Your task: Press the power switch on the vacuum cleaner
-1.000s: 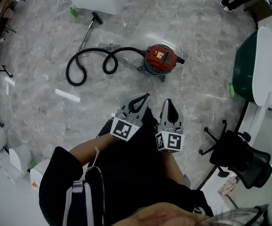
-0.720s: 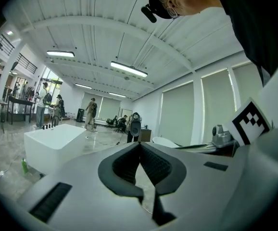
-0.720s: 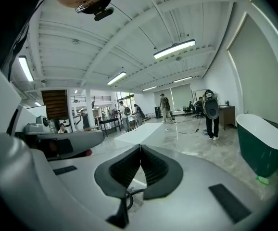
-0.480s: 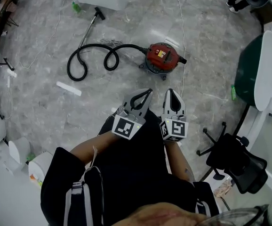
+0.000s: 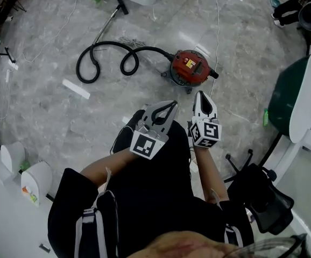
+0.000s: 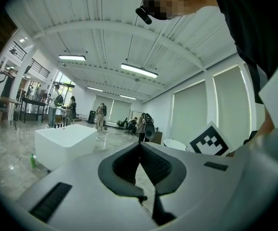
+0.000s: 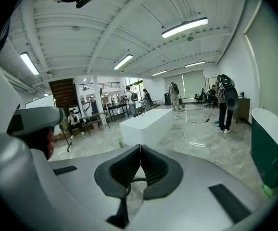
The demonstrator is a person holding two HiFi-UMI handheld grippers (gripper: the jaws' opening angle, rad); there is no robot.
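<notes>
1. The red vacuum sits on the grey floor, ahead of both grippers and apart from them.
2. Its black hose loops off to the left, and a white cord passes on its right.
3. The left gripper and right gripper each have jaws pressed together, with nothing between.
4. A black chair stands to the right.
</notes>
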